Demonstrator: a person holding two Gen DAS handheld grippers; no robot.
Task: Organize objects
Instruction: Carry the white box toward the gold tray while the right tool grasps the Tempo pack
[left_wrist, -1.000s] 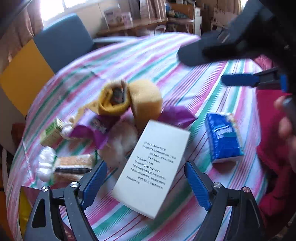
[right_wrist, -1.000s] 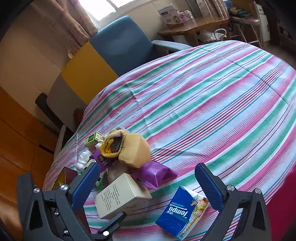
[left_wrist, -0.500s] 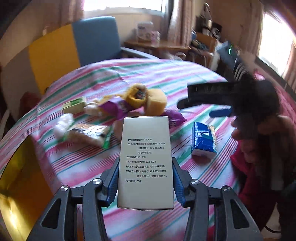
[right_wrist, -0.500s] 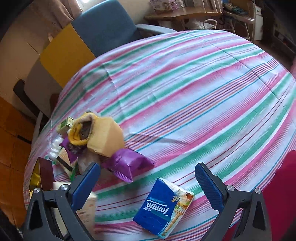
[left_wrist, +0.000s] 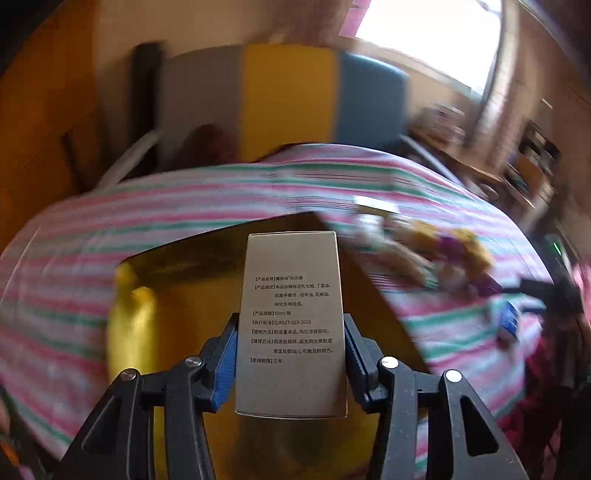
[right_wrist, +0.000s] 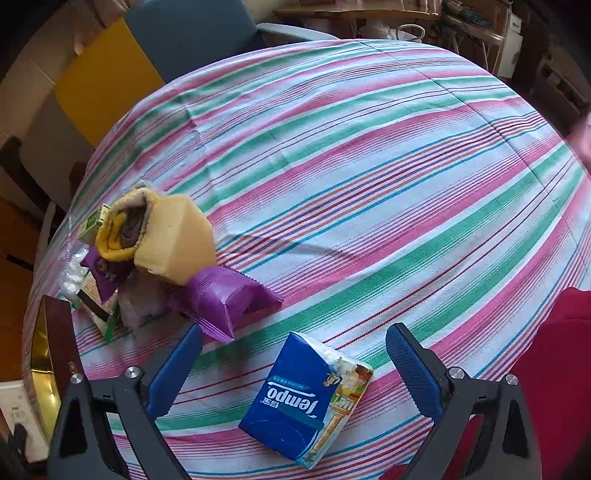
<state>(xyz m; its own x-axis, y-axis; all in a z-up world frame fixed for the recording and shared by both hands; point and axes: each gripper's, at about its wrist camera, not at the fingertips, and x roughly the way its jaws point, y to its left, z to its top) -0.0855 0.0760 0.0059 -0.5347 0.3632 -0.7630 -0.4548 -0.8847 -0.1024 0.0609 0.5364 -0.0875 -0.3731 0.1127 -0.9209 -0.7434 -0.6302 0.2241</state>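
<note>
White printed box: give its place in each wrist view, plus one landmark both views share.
Left wrist: white printed box at centre, clamped between the left gripper fingers.
Right wrist: only a sliver at the far lower-left edge.
Shared landmark: the gold-lined open box.

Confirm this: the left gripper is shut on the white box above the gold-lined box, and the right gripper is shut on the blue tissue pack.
Not quite. The right wrist view shows the right gripper open, with the blue tissue pack lying on the table between its fingers. The left gripper is indeed shut on the white box above the gold-lined box.
</note>
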